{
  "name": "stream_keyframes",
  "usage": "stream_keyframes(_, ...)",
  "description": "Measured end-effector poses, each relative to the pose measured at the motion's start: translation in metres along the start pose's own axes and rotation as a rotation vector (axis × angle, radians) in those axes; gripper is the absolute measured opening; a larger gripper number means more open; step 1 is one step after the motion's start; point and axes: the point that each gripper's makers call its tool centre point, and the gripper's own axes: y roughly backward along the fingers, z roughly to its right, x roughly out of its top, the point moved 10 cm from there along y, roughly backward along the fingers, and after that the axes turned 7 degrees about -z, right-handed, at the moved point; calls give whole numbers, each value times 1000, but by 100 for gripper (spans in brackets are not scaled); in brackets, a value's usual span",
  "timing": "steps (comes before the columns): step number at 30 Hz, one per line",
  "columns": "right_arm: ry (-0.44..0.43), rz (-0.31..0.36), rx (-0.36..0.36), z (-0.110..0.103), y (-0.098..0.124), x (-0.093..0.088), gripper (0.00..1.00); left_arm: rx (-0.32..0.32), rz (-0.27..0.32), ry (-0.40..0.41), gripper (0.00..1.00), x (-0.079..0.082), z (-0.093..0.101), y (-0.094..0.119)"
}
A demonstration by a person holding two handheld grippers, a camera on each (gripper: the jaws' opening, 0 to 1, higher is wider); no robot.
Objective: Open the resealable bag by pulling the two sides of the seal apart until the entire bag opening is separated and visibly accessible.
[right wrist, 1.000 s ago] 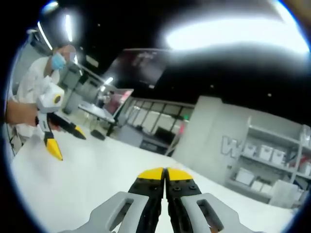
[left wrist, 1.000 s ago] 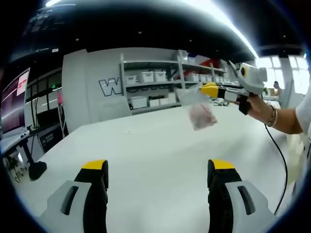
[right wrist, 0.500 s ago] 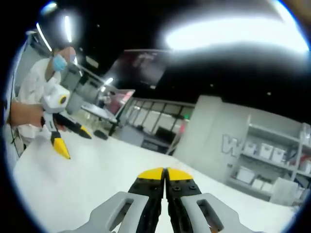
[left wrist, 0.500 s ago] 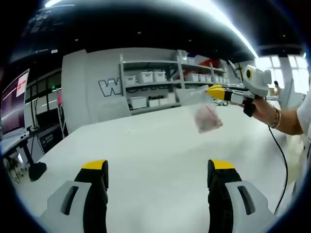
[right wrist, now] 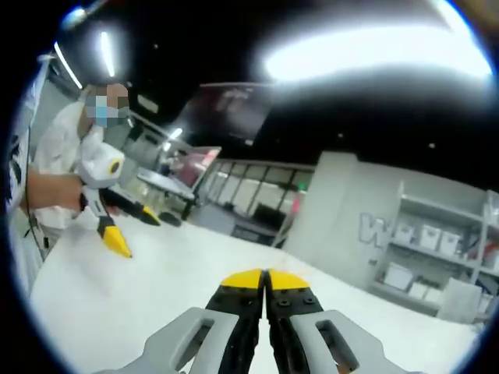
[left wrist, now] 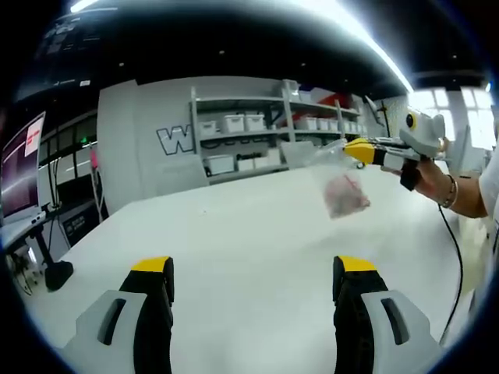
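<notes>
My right gripper (left wrist: 360, 150) hangs the bag (left wrist: 340, 185) by its top edge above the white table (left wrist: 249, 234), jaws clenched on it, while my left gripper (left wrist: 253, 273) gapes wide, well short of the bag. One thin pinch is all that holds it; a tug from the left could slip it loose.

Broad white table (left wrist: 234, 234), matte, running back to a far edge below the shelving. Surface bare where seen, bar one tiny dark speck (left wrist: 206, 209) near that far edge. Same pale top (right wrist: 156, 273) in the right gripper view.
</notes>
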Motion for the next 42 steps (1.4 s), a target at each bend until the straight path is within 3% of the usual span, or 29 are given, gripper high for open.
stream_keyframes(20, -10, 35, 66, -28, 20, 9, 0, -4, -8, -3, 82, -2, 3, -1)
stream_keyframes(31, -16, 25, 89, -37, 26, 6, 0, -5, -11, -3, 82, -2, 3, -1)
stream_keyframes(42, 35, 20, 105, -52, 34, 6, 0, -11, -7, -13, 80, -1, 4, -2)
